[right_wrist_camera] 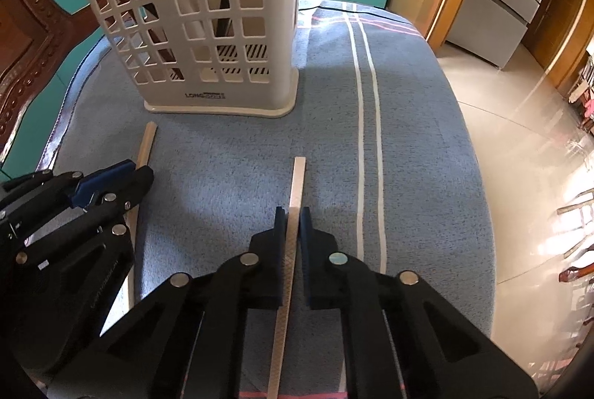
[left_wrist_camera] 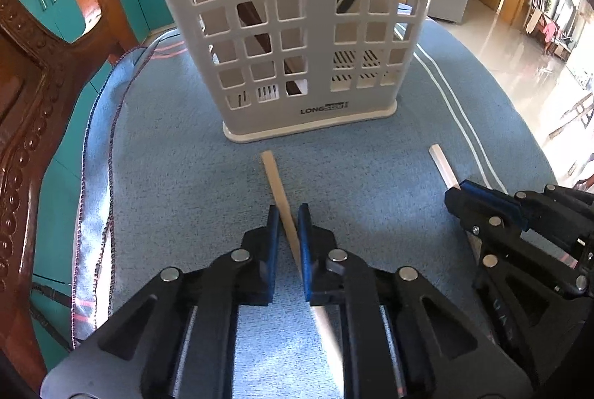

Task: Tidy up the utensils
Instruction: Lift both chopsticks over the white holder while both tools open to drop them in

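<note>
A: Left wrist view shows a tan chopstick [left_wrist_camera: 281, 198] lying flat on the blue cloth [left_wrist_camera: 178, 154]. The left gripper [left_wrist_camera: 289, 213] is squeezed tight on it, one pad on each side.

B: And the other stick?

A: A pale chopstick [right_wrist_camera: 297, 198] lies on the same cloth, off to the right. The right gripper [right_wrist_camera: 293, 217] is pinched on that one too. Both sticks point toward the white basket [left_wrist_camera: 308, 117].

B: Why does each hand hold one?

A: I think so both can go in the basket at once. The grippers tip downward because the sticks lie low on the cloth.

B: Where is the basket?

A: Just past the stick tips, standing up, not touching them. It has square holes and two sides inside. Dark sticks lean in it already.

B: What else is around?

A: A brown wooden chair [left_wrist_camera: 33, 109] on the left and a shiny floor [right_wrist_camera: 519, 124] on the right.

B: Are the sticks off the cloth yet?

A: They look like they rest on it.
</note>
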`<action>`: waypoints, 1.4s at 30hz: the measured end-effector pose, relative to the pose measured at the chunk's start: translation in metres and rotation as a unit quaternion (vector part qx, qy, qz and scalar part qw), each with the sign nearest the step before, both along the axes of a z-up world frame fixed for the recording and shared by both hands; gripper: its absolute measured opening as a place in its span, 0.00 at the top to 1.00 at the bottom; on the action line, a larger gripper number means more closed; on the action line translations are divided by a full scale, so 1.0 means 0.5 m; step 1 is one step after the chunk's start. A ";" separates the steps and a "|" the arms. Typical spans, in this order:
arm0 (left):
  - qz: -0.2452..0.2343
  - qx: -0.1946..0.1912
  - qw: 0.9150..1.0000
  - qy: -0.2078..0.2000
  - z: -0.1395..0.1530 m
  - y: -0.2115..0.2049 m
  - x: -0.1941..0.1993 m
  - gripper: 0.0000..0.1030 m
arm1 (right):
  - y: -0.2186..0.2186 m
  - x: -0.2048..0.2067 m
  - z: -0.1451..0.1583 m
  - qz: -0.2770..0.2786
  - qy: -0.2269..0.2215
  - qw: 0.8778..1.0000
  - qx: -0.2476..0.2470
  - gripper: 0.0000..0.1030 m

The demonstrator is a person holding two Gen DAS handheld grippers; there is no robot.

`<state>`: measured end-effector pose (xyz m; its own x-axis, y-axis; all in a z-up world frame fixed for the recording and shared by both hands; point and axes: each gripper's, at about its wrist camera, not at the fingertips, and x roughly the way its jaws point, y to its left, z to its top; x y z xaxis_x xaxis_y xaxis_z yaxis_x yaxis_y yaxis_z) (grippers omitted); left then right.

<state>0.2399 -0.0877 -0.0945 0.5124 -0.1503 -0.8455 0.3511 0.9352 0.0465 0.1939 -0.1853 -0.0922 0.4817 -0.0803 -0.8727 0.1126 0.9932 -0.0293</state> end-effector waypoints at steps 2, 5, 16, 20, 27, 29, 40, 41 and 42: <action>0.008 -0.006 1.000 0.003 0.001 0.006 0.003 0.93 | -0.004 -0.003 0.001 0.000 -0.001 1.000 0.004 0.93; 0.030 -0.033 0.999 -0.001 0.017 0.035 0.009 0.93 | -0.022 -0.008 0.006 -0.010 -0.005 1.000 0.025 0.94; 0.063 -0.241 0.962 -0.116 0.219 0.179 -0.039 0.94 | -0.100 -0.120 0.199 -0.014 -0.151 0.985 0.087 0.94; 0.084 -0.283 0.936 -0.194 0.303 0.229 -0.090 0.94 | -0.116 -0.163 0.275 -0.003 -0.205 0.973 0.107 0.94; 0.099 -0.358 0.866 -0.335 0.451 0.267 -0.196 0.94 | -0.137 -0.200 0.432 0.027 -0.311 0.939 0.141 0.94; 0.111 -0.368 0.849 -0.363 0.485 0.270 -0.204 0.94 | -0.139 -0.197 0.472 0.032 -0.336 0.931 0.139 0.94; 0.170 -0.299 0.861 -0.375 0.429 0.206 -0.077 0.94 | -0.102 -0.082 0.563 0.030 -0.438 0.894 0.092 0.94; 0.169 -0.289 0.867 -0.368 0.416 0.199 -0.069 0.94 | -0.094 -0.064 0.544 0.032 -0.426 0.900 0.089 0.94; 0.169 -0.279 0.875 -0.359 0.400 0.192 -0.060 0.94 | -0.092 -0.051 0.526 0.034 -0.414 0.905 0.090 0.94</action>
